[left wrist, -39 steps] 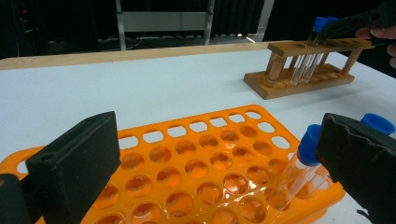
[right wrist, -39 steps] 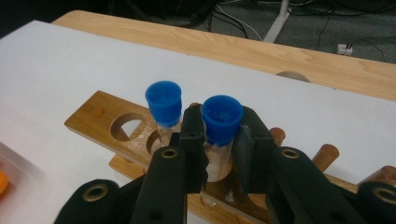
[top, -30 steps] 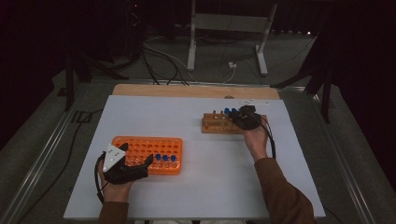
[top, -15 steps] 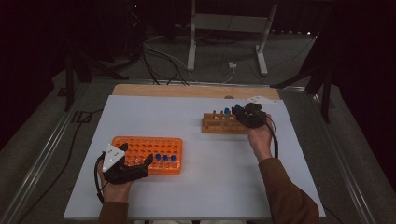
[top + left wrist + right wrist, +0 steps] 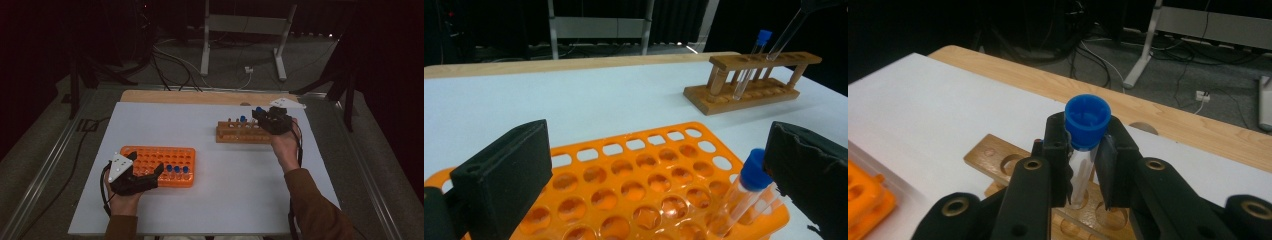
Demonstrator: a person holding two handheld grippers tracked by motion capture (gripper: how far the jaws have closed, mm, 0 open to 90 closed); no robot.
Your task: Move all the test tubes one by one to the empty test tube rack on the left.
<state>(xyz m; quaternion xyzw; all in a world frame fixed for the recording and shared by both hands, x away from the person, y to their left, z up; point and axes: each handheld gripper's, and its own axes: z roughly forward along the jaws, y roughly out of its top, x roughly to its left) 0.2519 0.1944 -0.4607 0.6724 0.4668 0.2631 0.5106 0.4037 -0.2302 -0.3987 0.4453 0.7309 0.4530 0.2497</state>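
While your left gripper [image 5: 145, 176] has stayed at the near left end of the orange rack [image 5: 165, 161], your right gripper [image 5: 264, 119] has shifted a little rightward along the wooden rack [image 5: 240, 134] and now sits over its right end. Its jaws are closed on a tube [image 5: 1083, 160] just under the blue cap, and you hold it upright with its lower end above the wooden rack's holes; whether the tip has entered a hole cannot be told. In the left gripper view that tube [image 5: 785, 37] leans over the rack's top bar. Another capped tube [image 5: 751, 62] stands tilted in the wooden rack, left of yours.

Your left jaws are spread wide with nothing between them, one on each side of the orange rack's near edge. Three blue-capped tubes [image 5: 176, 170] stand in that rack's near right corner, just beside your left jaw. Both racks rest well apart on the white surface [image 5: 225, 190]. Beyond the surface, cables [image 5: 175, 65] and a metal stand [image 5: 245, 30] lie on the floor. Nothing stands between the two racks.
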